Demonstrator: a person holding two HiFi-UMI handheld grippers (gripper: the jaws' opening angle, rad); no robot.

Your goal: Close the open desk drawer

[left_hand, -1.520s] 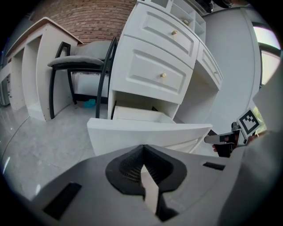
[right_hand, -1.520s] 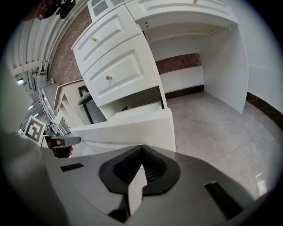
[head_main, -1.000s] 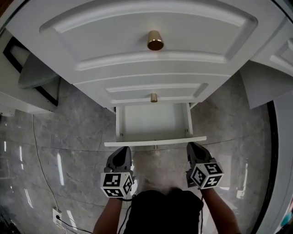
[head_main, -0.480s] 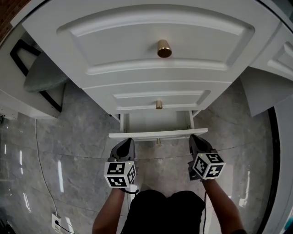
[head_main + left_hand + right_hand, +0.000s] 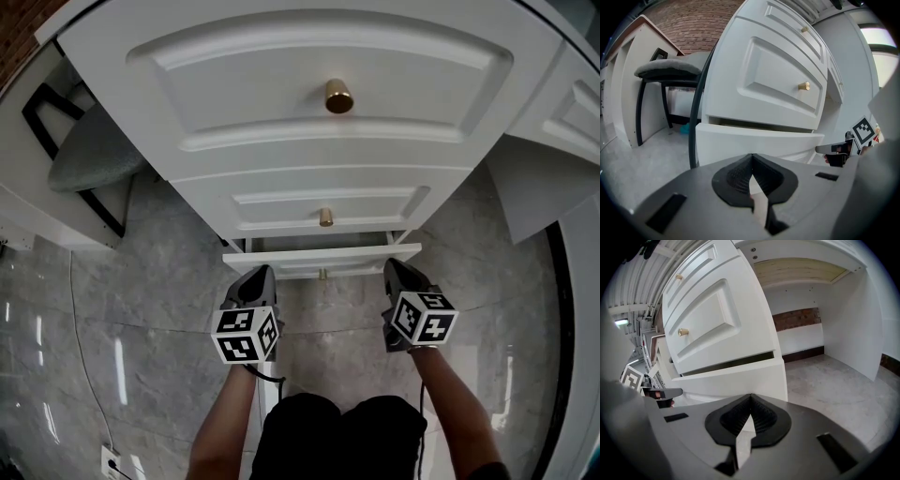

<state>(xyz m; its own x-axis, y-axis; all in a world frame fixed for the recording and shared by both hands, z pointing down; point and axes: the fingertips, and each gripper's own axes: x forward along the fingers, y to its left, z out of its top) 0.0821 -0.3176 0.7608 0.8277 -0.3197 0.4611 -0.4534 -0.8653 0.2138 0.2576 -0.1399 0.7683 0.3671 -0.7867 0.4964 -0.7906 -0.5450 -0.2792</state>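
Drawer (image 5: 322,255) has gone most of the way in since a second ago: back then its whole white tray was showing, now only a thin strip of the front sticks out from the desk. Both grippers moved forward with it.

Counts:
- 2 grippers. Left gripper (image 5: 262,272) and right gripper (image 5: 392,265) sit side by side, tips right at the drawer front, one near each end. Can't confirm contact from the head view.
- Jaws on both: pinched together at the tips, nothing between them. Each gripper view shows the same.
- 2 marker cubes, left cube (image 5: 246,335) and right cube (image 5: 423,317), on the near ends of the grippers.
- 3 drawer fronts stacked ahead of the grippers. The lowest is the task one, straight in front of the tips; a dark slit above it in both gripper views shows it is not flush.
- 3 gold knobs: top knob (image 5: 338,97), middle knob (image 5: 325,217), bottom knob (image 5: 322,274), the last one between the two gripper tips.
- 1 chair (image 5: 89,155), grey seat and black frame, well off to the left of the left gripper.
- 1 cable (image 5: 80,319) on the marble floor (image 5: 159,272), left of the left gripper.
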